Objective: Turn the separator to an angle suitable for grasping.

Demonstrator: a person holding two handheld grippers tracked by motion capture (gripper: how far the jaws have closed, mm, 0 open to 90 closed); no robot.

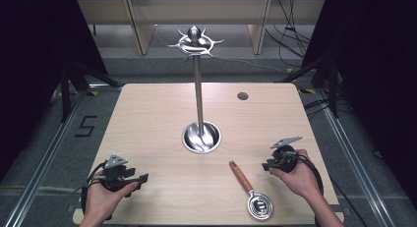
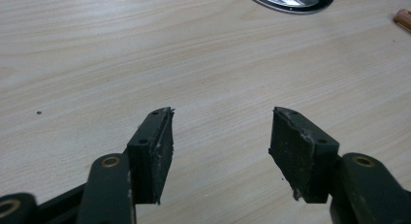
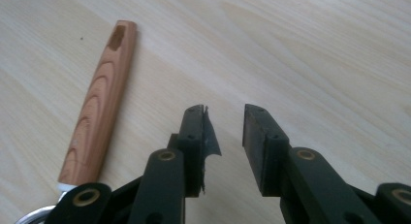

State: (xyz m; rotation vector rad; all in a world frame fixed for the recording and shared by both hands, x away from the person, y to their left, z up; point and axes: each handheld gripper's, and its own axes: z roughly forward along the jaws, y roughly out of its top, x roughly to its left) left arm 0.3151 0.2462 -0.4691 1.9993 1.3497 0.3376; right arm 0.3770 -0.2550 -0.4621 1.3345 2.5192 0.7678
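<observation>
Near the bench's (image 1: 147,114) front edge lies the wooden-handled strainer (image 1: 248,188), just beside the right gripper (image 3: 224,129), jaws parted and empty, left gripper (image 2: 220,136) wide open too; approaching off-line could, I'd guess, roll that round handle away.

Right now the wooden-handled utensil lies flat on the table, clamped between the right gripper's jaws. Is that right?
Not quite. The wooden-handled utensil does lie flat on the table, but the right gripper is not clamping it: the right gripper view shows the jaws apart over bare wood, with the handle lying off to one side.
</observation>
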